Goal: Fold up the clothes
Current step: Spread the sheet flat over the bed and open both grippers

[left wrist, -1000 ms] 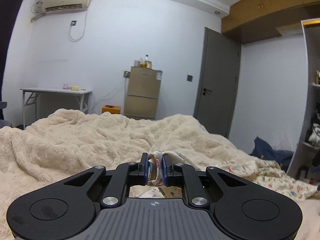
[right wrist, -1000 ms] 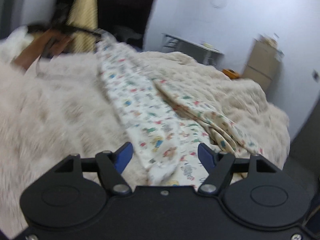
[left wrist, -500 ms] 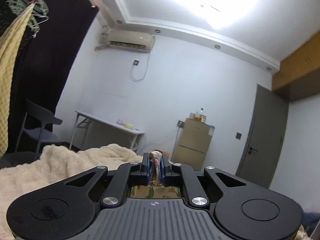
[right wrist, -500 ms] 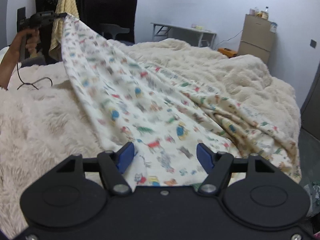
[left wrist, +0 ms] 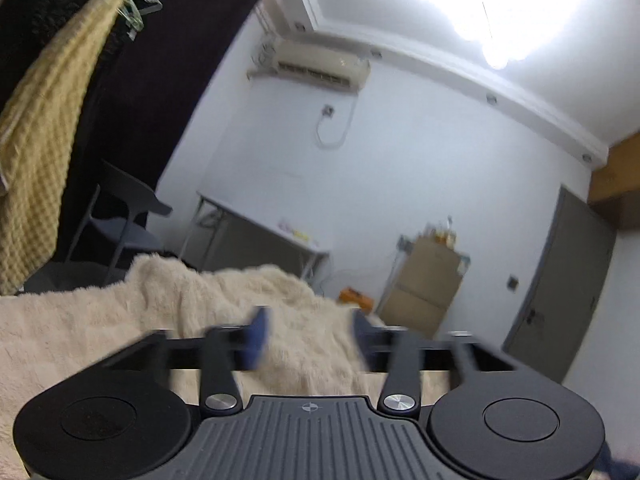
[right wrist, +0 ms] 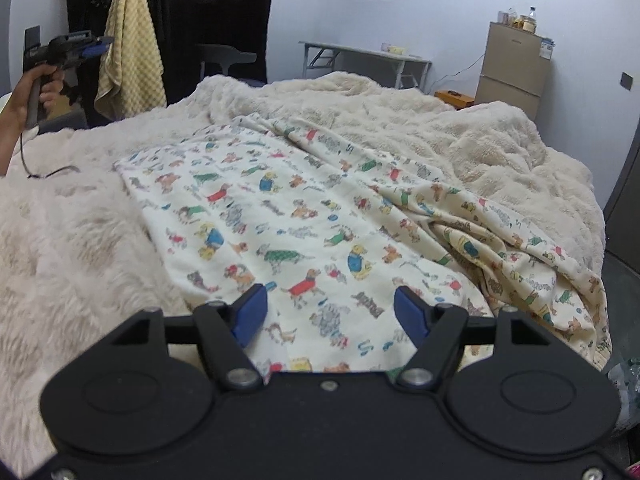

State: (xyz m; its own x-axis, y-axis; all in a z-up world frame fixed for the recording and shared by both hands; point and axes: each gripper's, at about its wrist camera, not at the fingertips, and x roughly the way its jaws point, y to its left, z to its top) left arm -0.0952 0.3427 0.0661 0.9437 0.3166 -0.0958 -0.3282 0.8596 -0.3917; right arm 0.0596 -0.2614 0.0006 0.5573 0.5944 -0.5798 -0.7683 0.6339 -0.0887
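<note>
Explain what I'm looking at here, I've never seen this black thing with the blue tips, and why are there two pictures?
Each picture comes from a camera mounted on a handheld claw, looking forward along its two blue-tipped fingers. No robot is involved: a person holds one in each hand.

The right claw looks down on a bed covered by a fluffy cream blanket. A cream garment printed with little cartoon dogs lies spread on it, rumpled toward the right side. This claw is open and holds nothing.

In the same picture, far left, the person's hand grips the left claw, raised beside a hanging yellow towel.

The left claw's own picture is blurred and tilted up toward the ceiling; its fingers stand apart, empty.
</note>
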